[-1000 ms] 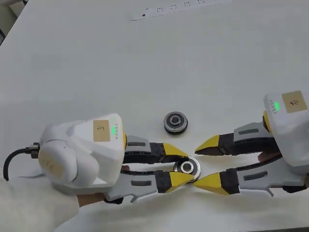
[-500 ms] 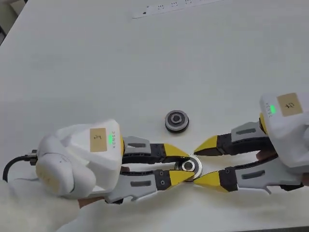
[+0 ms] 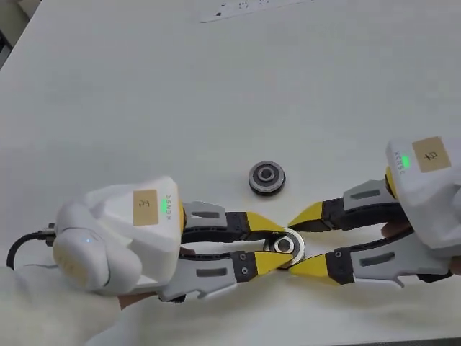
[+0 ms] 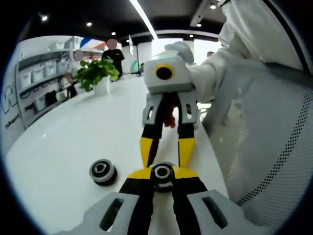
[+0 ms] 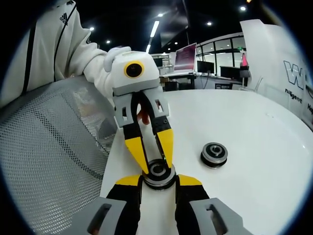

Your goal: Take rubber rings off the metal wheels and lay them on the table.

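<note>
Nearest the person, one metal wheel (image 3: 283, 246) is caught from opposite sides, probably so one tool can brace it while the other strips it. The left gripper (image 3: 276, 246) has its jaws narrowed onto this wheel. The right gripper (image 3: 292, 246) meets it head-on, jaws likewise pinching its rim. Beyond that wheel, apart on the counter (image 3: 144, 108), rests a second wheel (image 3: 267, 177), its dark rubber ring (image 3: 253, 179) still on.

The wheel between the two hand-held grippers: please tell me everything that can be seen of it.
Small round wheel of shiny metal, dark hub, dark band at the rim. It lies flat, on or just above the white table, clamped between the yellow tips of the left hand-held gripper. The right hand-held gripper flanks it; contact is unclear.
</note>
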The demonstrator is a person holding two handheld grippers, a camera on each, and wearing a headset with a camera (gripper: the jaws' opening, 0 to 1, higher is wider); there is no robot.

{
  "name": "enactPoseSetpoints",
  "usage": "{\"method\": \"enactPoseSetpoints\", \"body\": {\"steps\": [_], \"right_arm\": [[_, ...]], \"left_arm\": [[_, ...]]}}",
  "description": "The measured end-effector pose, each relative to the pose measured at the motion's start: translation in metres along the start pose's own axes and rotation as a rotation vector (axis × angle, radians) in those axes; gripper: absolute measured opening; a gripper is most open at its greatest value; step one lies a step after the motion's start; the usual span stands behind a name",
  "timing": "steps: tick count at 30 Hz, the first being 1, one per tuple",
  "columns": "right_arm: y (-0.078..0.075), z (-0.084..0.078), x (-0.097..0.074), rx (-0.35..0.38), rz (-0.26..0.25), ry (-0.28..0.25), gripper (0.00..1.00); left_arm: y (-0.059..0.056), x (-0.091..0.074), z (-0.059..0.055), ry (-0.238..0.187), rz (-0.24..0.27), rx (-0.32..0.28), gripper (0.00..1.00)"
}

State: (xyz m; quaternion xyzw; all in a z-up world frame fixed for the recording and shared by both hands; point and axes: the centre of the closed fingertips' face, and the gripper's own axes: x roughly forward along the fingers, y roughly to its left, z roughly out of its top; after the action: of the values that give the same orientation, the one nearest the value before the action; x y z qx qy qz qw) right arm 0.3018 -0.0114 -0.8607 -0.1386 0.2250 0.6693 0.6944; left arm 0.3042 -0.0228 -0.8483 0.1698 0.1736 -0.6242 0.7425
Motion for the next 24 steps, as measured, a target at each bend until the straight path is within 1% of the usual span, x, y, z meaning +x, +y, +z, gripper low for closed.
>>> {"method": "enactPoseSetpoints", "body": {"steps": [5,14,15,16,18,21,23,24], "right_arm": [[0.0005,-0.0002,-0.0025,0.014,-0.001,-0.002,0.22],[0.0011,-0.0011,-0.0038,0.004,-0.014,0.003,0.21],[0.0011,-0.0017,-0.0041,0.001,-0.017,0.008,0.21],[0.001,-0.0043,-0.0052,-0.018,-0.026,0.026,0.2],[0.0006,-0.0031,-0.0057,0.004,-0.026,0.024,0.19],[0.0008,-0.0031,-0.0055,-0.01,-0.027,0.033,0.19],[0.0008,-0.0043,-0.0061,-0.049,-0.034,0.056,0.18],[0.0013,-0.0044,-0.0062,-0.055,-0.037,0.064,0.17]], "left_arm": [[0.0,-0.0001,0.0,0.0,0.001,0.001,0.14],[0.0007,0.0002,0.0005,0.001,0.002,0.003,0.14],[0.0006,0.0001,0.0005,0.001,0.002,0.003,0.14],[0.0008,0.0001,0.0006,0.002,0.002,0.003,0.14],[0.0008,0.0001,0.0007,0.002,0.002,0.005,0.14],[0.001,0.0,0.0008,0.0,0.002,0.004,0.14],[0.001,-0.0001,0.0009,0.002,0.003,0.005,0.14],[0.0013,0.0,0.0009,0.002,0.003,0.005,0.14]]}}
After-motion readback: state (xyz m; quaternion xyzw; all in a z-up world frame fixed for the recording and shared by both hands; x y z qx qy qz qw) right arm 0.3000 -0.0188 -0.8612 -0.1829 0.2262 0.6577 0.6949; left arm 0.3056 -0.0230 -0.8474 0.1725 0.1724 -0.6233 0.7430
